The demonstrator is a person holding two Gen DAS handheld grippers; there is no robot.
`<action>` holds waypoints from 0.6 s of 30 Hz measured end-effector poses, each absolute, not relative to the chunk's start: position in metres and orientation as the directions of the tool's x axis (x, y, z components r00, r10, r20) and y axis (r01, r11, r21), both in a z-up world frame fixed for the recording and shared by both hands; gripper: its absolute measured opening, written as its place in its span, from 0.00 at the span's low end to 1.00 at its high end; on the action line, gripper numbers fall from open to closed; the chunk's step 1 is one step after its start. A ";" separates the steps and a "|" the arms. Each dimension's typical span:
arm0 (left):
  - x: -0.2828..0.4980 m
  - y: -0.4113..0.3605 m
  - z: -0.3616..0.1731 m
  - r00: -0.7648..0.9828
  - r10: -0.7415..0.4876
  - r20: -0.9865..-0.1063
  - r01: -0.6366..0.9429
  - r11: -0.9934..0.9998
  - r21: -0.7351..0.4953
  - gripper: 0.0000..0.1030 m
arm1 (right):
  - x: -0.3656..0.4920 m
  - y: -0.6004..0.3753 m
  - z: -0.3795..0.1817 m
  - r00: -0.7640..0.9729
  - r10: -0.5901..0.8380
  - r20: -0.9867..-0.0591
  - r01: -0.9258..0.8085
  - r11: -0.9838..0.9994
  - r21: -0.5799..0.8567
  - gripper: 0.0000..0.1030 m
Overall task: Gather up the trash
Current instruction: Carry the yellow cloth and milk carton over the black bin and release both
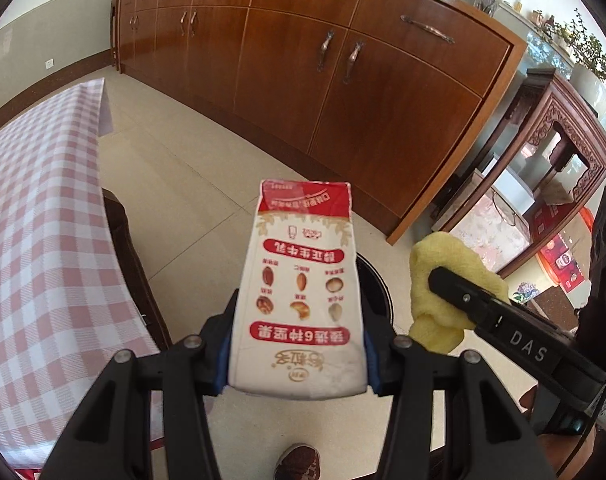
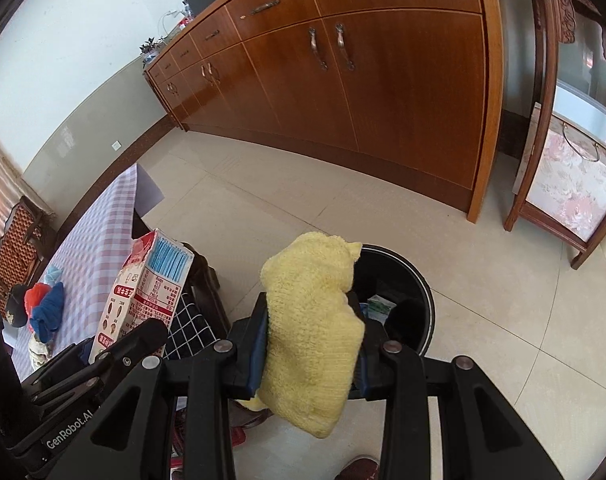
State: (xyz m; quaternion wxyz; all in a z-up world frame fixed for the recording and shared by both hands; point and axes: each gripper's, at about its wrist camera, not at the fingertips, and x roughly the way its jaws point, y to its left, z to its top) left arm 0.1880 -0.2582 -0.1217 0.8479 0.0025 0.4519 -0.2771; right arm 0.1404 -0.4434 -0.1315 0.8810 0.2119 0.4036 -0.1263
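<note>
My left gripper (image 1: pixel 297 344) is shut on a white and red milk carton (image 1: pixel 299 288), held upright above the floor; the same carton (image 2: pixel 143 292) shows at the left of the right wrist view. My right gripper (image 2: pixel 309 344) is shut on a yellow cloth (image 2: pixel 315 320), which also appears as the yellow cloth (image 1: pixel 443 280) at the right of the left wrist view. A round black trash bin (image 2: pixel 407 304) stands on the floor just beyond the cloth, with some trash inside. Part of the bin's rim (image 1: pixel 377 284) peeks out behind the carton.
A table with a pink checked cloth (image 1: pixel 35 240) lies to the left, with caps and a blue cloth (image 2: pixel 47 308) on it. A long wooden cabinet (image 1: pixel 343 80) lines the far wall. A carved wooden stand (image 1: pixel 563 152) is at the right. A shoe (image 1: pixel 297 462) shows below.
</note>
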 end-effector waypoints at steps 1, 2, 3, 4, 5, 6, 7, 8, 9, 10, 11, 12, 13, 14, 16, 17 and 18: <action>0.189 -0.263 -0.127 0.431 -0.462 -0.775 0.473 0.847 -0.242 0.50 | 0.141 -0.450 -0.138 0.633 -0.054 -0.772 0.404 0.874 0.270 0.36; 0.191 -0.268 -0.132 0.423 -0.459 -0.782 0.473 0.847 -0.241 0.50 | 0.142 -0.455 -0.144 0.622 -0.054 -0.781 0.413 0.870 0.269 0.36; 0.192 -0.272 -0.137 0.413 -0.455 -0.789 0.473 0.847 -0.241 0.50 | 0.143 -0.459 -0.149 0.613 -0.052 -0.788 0.421 0.866 0.271 0.36; 0.193 -0.276 -0.141 0.405 -0.449 -0.796 0.472 0.849 -0.239 0.50 | 0.145 -0.463 -0.155 0.604 -0.051 -0.795 0.428 0.863 0.269 0.36; 0.195 -0.281 -0.147 0.393 -0.445 -0.805 0.470 0.849 -0.240 0.50 | 0.148 -0.468 -0.162 0.591 -0.052 -0.805 0.436 0.861 0.264 0.36; 0.197 -0.286 -0.153 0.383 -0.443 -0.811 0.469 0.849 -0.242 0.50 | 0.151 -0.472 -0.168 0.581 -0.050 -0.813 0.443 0.857 0.263 0.36; 0.198 -0.290 -0.158 0.376 -0.437 -0.817 0.467 0.851 -0.240 0.50 | 0.154 -0.478 -0.174 0.571 -0.045 -0.819 0.447 0.854 0.265 0.36; 0.200 -0.294 -0.162 0.370 -0.430 -0.824 0.466 0.853 -0.236 0.50 | 0.158 -0.481 -0.181 0.559 -0.044 -0.828 0.451 0.854 0.260 0.36; 0.202 -0.297 -0.167 0.359 -0.427 -0.830 0.466 0.852 -0.237 0.50 | 0.162 -0.484 -0.186 0.549 -0.044 -0.835 0.456 0.853 0.255 0.36; 0.203 -0.300 -0.172 0.351 -0.423 -0.835 0.463 0.854 -0.238 0.50 | 0.166 -0.486 -0.191 0.541 -0.042 -0.840 0.458 0.852 0.252 0.36; 0.205 -0.303 -0.176 0.346 -0.417 -0.840 0.459 0.856 -0.236 0.50 | 0.171 -0.488 -0.197 0.530 -0.041 -0.847 0.459 0.854 0.246 0.36; 0.207 -0.305 -0.180 0.338 -0.414 -0.845 0.458 0.857 -0.236 0.50 | 0.174 -0.490 -0.202 0.518 -0.038 -0.854 0.460 0.855 0.241 0.36; 0.209 -0.307 -0.181 0.331 -0.411 -0.850 0.458 0.857 -0.236 0.50 | 0.177 -0.492 -0.207 0.509 -0.036 -0.860 0.463 0.854 0.238 0.36; 0.210 -0.310 -0.185 0.323 -0.407 -0.854 0.457 0.858 -0.236 0.50 | 0.180 -0.495 -0.211 0.499 -0.034 -0.866 0.467 0.852 0.236 0.36; 0.213 -0.313 -0.189 0.305 -0.403 -0.863 0.462 0.855 -0.236 0.51 | 0.185 -0.499 -0.218 0.484 -0.032 -0.875 0.478 0.846 0.234 0.38; 0.214 -0.316 -0.191 0.301 -0.397 -0.867 0.463 0.856 -0.231 0.51 | 0.187 -0.501 -0.220 0.478 -0.036 -0.878 0.485 0.844 0.230 0.39; 0.215 -0.316 -0.193 0.299 -0.397 -0.868 0.463 0.856 -0.231 0.51 | 0.188 -0.503 -0.223 0.471 -0.042 -0.881 0.492 0.842 0.222 0.41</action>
